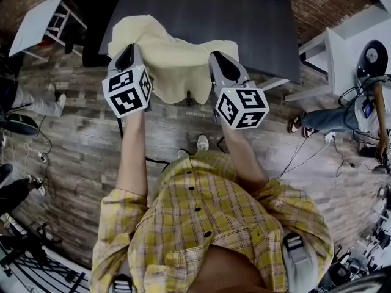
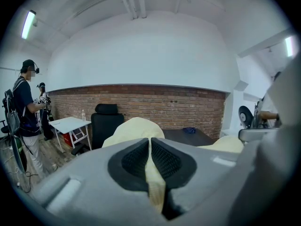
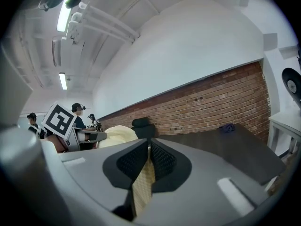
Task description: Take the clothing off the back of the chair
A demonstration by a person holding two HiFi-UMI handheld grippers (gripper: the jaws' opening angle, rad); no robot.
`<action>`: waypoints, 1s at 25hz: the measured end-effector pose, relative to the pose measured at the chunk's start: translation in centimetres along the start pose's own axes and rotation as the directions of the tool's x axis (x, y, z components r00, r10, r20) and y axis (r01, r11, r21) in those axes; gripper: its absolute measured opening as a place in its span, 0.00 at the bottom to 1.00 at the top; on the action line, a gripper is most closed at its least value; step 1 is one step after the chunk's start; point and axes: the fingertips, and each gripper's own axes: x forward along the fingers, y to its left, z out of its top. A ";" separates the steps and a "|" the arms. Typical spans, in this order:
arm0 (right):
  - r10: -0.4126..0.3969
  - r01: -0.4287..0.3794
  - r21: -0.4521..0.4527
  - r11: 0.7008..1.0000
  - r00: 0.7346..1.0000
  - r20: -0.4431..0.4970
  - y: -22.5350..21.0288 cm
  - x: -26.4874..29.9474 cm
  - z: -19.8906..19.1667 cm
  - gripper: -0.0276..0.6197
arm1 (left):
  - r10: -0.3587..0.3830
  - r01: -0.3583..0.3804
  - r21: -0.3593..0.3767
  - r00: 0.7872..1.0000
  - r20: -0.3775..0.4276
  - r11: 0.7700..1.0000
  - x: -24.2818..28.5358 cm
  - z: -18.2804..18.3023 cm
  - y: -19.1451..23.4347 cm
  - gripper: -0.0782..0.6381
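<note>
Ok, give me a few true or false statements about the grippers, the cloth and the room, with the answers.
1. The left gripper and the right gripper each pinch the yellow garment. True.
2. The garment is dark blue. False: it is pale yellow.
3. A brick wall runs behind the dark table. True.
4. The right gripper's jaws stand wide apart and empty. False: they are closed on the garment.

**Yellow plaid, grey tools**

The person wears a yellow plaid shirt (image 1: 183,218) with dark buttons. The left gripper (image 1: 126,52) and right gripper (image 1: 221,63) are grey, with black ribbed pads (image 2: 134,160) at the tip and a black-and-white marker cube (image 1: 127,92) behind.
</note>
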 end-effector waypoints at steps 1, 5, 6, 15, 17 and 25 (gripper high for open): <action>0.005 -0.005 0.003 1.000 1.000 0.002 0.0 0.0 0.0 0.07 | -0.001 0.001 -0.004 1.000 0.003 1.000 0.0 0.0 0.0 0.13; 0.019 -0.019 0.012 1.000 1.000 0.009 -0.1 0.1 0.2 0.07 | -0.027 0.028 -0.043 0.999 0.029 0.999 -0.2 0.3 -0.2 0.12; 0.021 -0.021 0.011 1.000 1.000 0.007 -0.1 0.0 0.3 0.07 | -0.032 0.033 -0.045 0.999 0.032 0.998 -0.3 0.3 -0.3 0.12; 0.030 -0.030 -0.004 1.000 0.999 0.020 0.3 -0.7 0.8 0.06 | -0.041 0.043 -0.036 0.998 0.053 0.998 -1.8 0.8 -1.0 0.12; 0.037 -0.037 -0.009 0.999 0.999 0.031 0.7 -1.0 1.3 0.06 | -0.043 0.045 -0.037 0.997 0.063 0.998 -2.4 1.1 -1.2 0.12; 0.087 -0.083 -0.049 0.995 0.993 0.079 2.7 -2.6 3.4 0.06 | -0.040 0.046 -0.040 0.991 0.128 0.998 -5.5 2.4 -1.9 0.12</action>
